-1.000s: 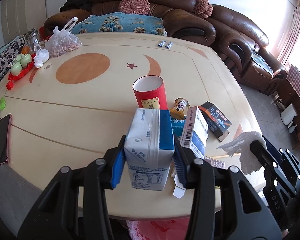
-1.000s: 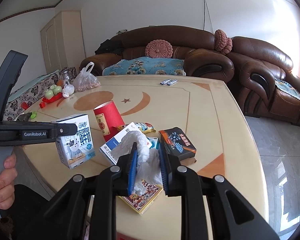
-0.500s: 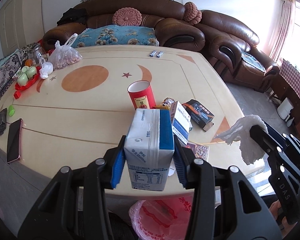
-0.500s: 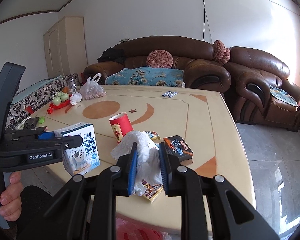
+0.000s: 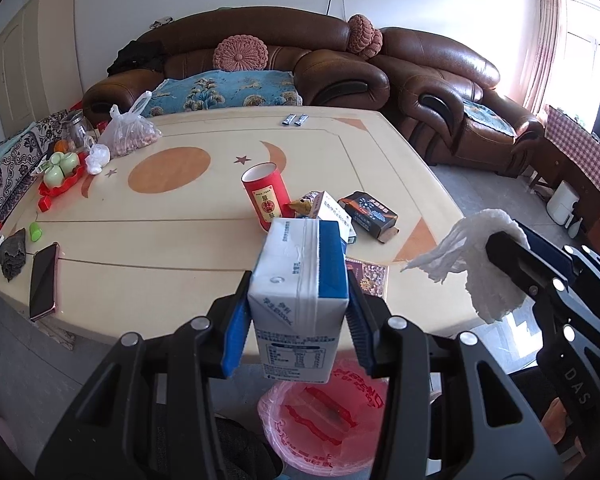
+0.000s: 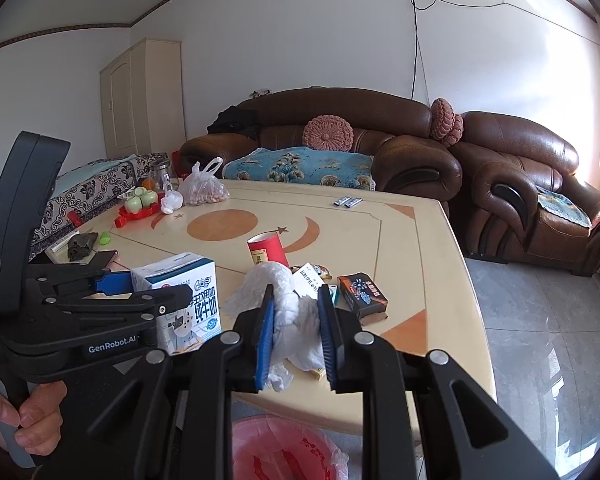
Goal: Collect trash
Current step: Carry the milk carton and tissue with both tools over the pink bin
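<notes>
My left gripper (image 5: 298, 304) is shut on a white and blue milk carton (image 5: 298, 300), held in the air in front of the table's near edge, above a bin lined with a red bag (image 5: 320, 424). The carton also shows in the right wrist view (image 6: 184, 300). My right gripper (image 6: 296, 320) is shut on a crumpled white tissue (image 6: 292, 312), also held above the bin (image 6: 284, 452). The tissue shows at the right of the left wrist view (image 5: 480, 264). On the table (image 5: 140, 248) lie a red cup (image 5: 265, 196), a black box (image 5: 368, 214), a white box (image 5: 332, 210) and a flat packet (image 5: 366, 276).
A phone (image 5: 43, 276), a dark cloth (image 5: 12, 250), a red tray with green cups (image 5: 60, 172) and a plastic bag of nuts (image 5: 130, 136) sit on the table's left side. Two small sachets (image 5: 294, 120) lie at the far edge. Brown sofas (image 5: 440, 92) stand behind.
Both grippers have pulled back from the table and risen, each keeping its load. The red-lined bin has come into view below them.
</notes>
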Tool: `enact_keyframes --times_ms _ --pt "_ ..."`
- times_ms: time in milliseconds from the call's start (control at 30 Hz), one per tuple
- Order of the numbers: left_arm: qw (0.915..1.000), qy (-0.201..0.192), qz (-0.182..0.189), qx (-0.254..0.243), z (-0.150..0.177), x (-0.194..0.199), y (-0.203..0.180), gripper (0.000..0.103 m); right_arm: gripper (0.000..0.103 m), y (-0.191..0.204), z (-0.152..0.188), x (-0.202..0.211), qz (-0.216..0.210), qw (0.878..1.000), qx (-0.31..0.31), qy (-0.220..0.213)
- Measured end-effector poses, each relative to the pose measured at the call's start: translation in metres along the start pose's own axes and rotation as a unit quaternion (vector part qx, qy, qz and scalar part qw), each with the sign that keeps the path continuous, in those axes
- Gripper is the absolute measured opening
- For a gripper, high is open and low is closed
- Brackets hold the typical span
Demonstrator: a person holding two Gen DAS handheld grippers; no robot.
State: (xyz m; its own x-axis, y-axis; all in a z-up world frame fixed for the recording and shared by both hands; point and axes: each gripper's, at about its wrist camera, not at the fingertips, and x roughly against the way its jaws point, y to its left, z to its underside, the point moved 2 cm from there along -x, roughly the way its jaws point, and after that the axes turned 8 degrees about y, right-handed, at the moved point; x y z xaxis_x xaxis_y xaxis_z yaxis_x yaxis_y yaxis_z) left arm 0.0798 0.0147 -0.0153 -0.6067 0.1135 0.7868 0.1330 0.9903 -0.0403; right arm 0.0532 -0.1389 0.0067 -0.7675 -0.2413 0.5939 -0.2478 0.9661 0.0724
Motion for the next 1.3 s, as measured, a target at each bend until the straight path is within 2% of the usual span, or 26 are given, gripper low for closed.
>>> enact_keyframes --times_ms 267,633,1300 --pt "0.9999 -0.004 -0.001 -0.015 0.021 0.013 -0.011 0.044 0.021 0.012 0.015 0.022 0.002 1.0 0.007 0.0" --pt "0.9994 0.01 0.001 -0.032 0.045 0.009 -0.021 0.044 0.021 0.024 0.033 0.037 0.004 1.0 0.01 0.007" --pt "0.9969 0.066 -0.003 -0.043 0.089 -0.026 -0.022 0.044 0.021 0.026 0.08 0.018 0.01 0.998 0.007 0.066"
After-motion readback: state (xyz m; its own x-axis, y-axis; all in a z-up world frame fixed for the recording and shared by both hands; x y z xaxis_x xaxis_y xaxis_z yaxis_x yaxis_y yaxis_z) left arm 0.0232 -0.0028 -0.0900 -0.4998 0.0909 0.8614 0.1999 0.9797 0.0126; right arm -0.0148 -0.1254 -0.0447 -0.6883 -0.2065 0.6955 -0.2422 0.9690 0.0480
